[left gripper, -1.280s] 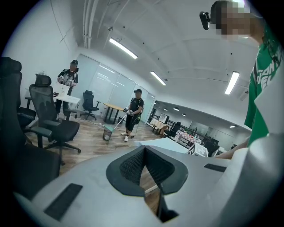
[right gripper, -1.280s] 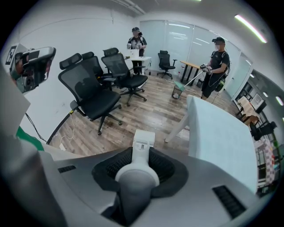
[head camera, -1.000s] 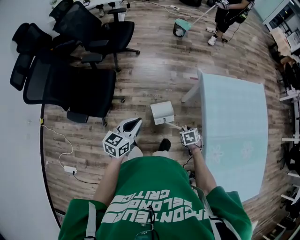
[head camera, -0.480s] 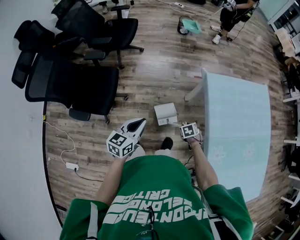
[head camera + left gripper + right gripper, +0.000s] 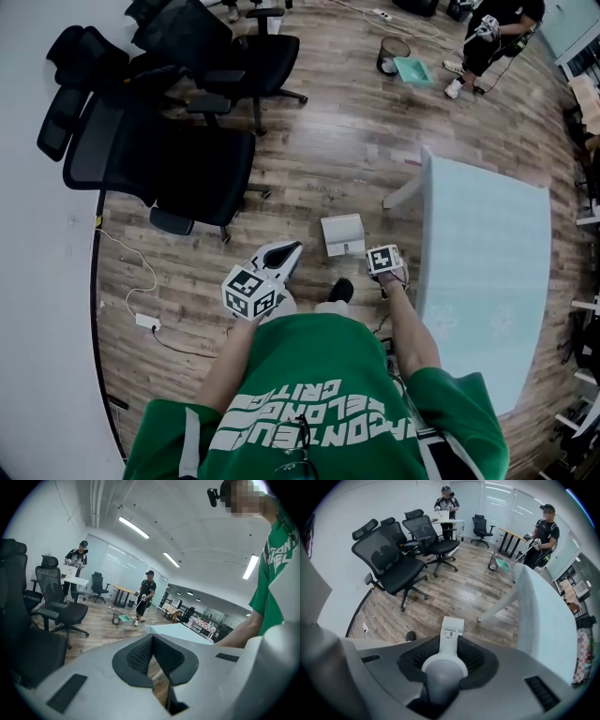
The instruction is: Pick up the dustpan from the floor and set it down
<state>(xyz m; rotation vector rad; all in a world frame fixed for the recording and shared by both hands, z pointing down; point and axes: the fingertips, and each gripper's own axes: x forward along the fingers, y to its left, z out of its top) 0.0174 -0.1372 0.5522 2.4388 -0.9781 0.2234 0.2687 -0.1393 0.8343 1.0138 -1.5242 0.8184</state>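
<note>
The dustpan [image 5: 342,234] is a white box-shaped pan on a long pale handle [image 5: 444,660], over the wood floor just left of the table. My right gripper [image 5: 369,257] points steeply down and is shut on that handle, with the pan [image 5: 452,627] hanging beyond its jaws; whether the pan touches the floor I cannot tell. My left gripper [image 5: 294,247] is held out over the floor to the left of the pan, close to level. Its jaws [image 5: 151,638] meet at the tips with nothing between them.
A pale blue table [image 5: 487,281] stands close on the right, one leg [image 5: 499,607] near the pan. Black office chairs [image 5: 187,159] crowd the left. A cable and power strip [image 5: 145,321] lie by the wall. A person [image 5: 492,33] stands far off beside a bin [image 5: 392,52].
My right gripper has sunk a little with the dustpan still in it. The left gripper has kept its place. The head view has drifted, so everything sits slightly further right.
</note>
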